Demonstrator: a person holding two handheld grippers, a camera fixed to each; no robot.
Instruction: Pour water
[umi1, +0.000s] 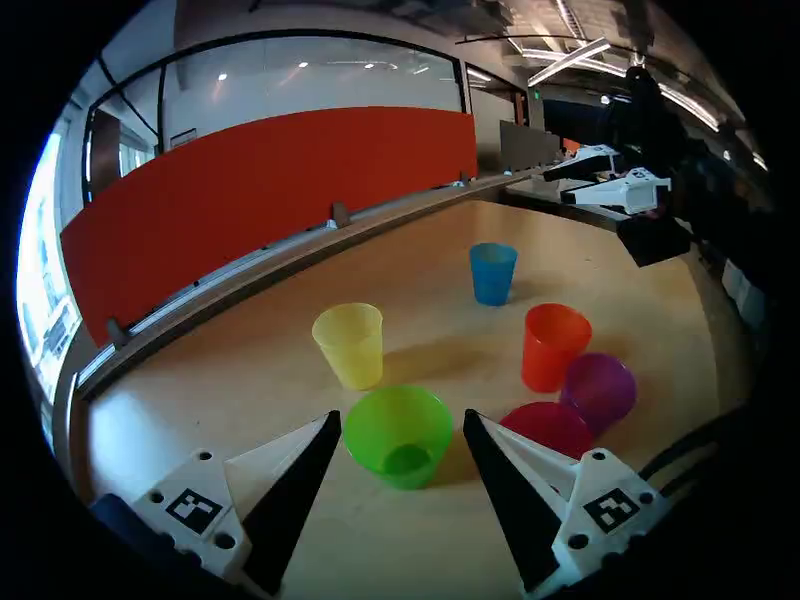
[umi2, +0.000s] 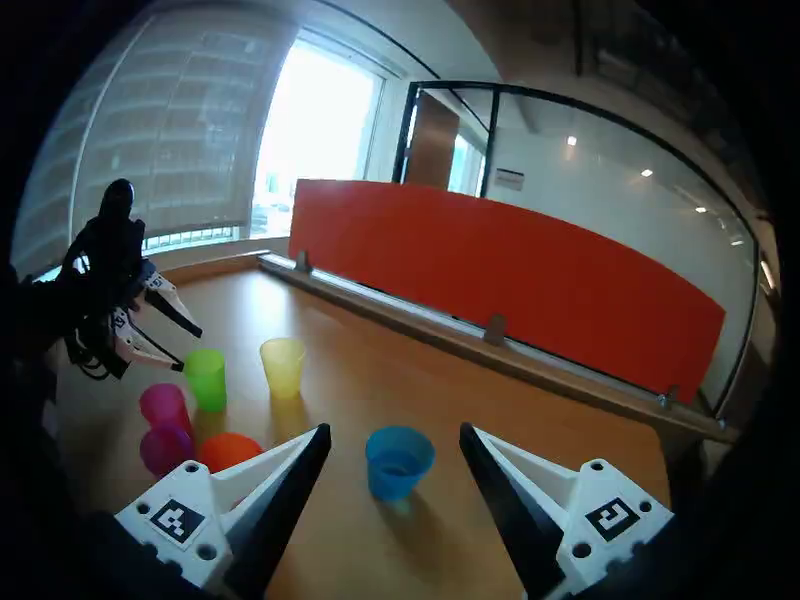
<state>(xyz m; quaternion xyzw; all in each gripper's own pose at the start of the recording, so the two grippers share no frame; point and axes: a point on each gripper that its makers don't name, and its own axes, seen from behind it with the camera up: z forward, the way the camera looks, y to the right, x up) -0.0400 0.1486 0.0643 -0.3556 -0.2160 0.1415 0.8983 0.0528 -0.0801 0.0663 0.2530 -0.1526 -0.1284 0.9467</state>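
A red divider panel (umi1: 270, 190) runs along the far edge of the wooden table (umi1: 250, 390) in the left gripper view. Furthest left on the table, a yellow cup (umi1: 349, 343) stands upright. Just nearer than it, a green cup (umi1: 398, 435) stands between the fingers of the left gripper (umi1: 400, 415). Those fingers are spread wide, one on each side of the rim with a thin gap showing, and they grip nothing. Farther back, a blue cup (umi1: 493, 272) stands alone. To its right is an orange cup (umi1: 553, 345), with a purple cup (umi1: 598, 390) just beside it and a pink cup (umi1: 547, 428) close to the right finger. The right gripper (umi1: 620, 185) hangs over the table's far right corner, well apart from the cups and too small to judge. In the right gripper view, a dark-gloved hand (umi2: 100, 265) at the left edge holds the left gripper (umi2: 188, 348), which points at the green cup (umi2: 206, 378). The pink cup (umi2: 164, 405), purple cup (umi2: 165, 450) and orange cup (umi2: 230, 450) cluster below it, and the yellow cup (umi2: 283, 366) stands to the right. The blue cup (umi2: 399, 461) stands between the fingers of the right gripper (umi2: 395, 428), which gape wide and touch nothing. Whether any cup holds water I cannot tell.
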